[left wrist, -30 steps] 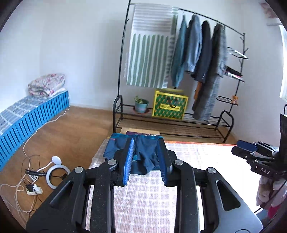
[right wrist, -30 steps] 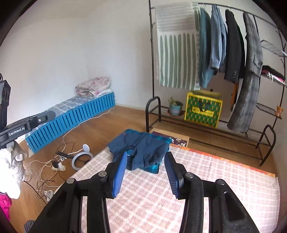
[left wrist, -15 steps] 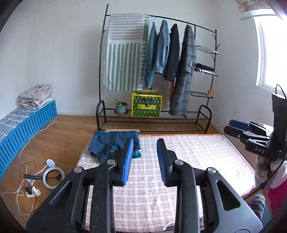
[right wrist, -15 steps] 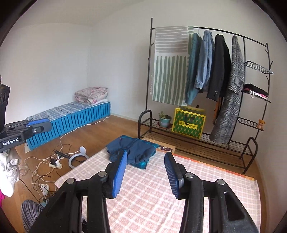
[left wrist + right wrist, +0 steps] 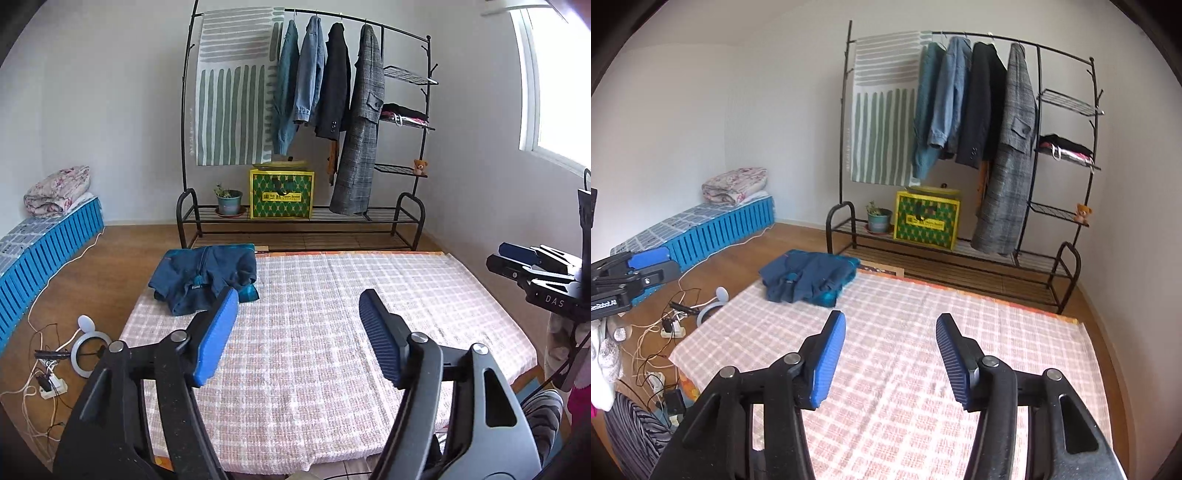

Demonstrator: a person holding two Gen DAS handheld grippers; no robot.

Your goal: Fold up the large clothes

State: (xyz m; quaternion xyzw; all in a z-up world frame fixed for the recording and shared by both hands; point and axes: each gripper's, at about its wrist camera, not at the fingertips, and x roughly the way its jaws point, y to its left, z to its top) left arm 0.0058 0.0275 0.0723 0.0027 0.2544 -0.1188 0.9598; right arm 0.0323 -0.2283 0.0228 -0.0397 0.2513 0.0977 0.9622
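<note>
navy fabric lies in a compact bundle, the blue garment [image 5: 205, 278], at the far left corner of the checked mat [image 5: 332, 332], which is spread on the wooden floor; it looks roughly folded already, though its edges are uneven and a teal layer shows beneath. the rest of the mat is bare, so i judge one piece done and set aside, with no garment laid out for the next fold. likely what is left hangs on the clothes rack [image 5: 960, 147] beyond the mat's far edge: denim jackets, a dark blazer and a grey plaid coat. the left gripper [image 5: 295, 325] has its jaws spread wide and holds nothing; the right gripper [image 5: 890, 347] is likewise wide apart and empty, both raised above the mat's near edge, well apart from the bundle
</note>
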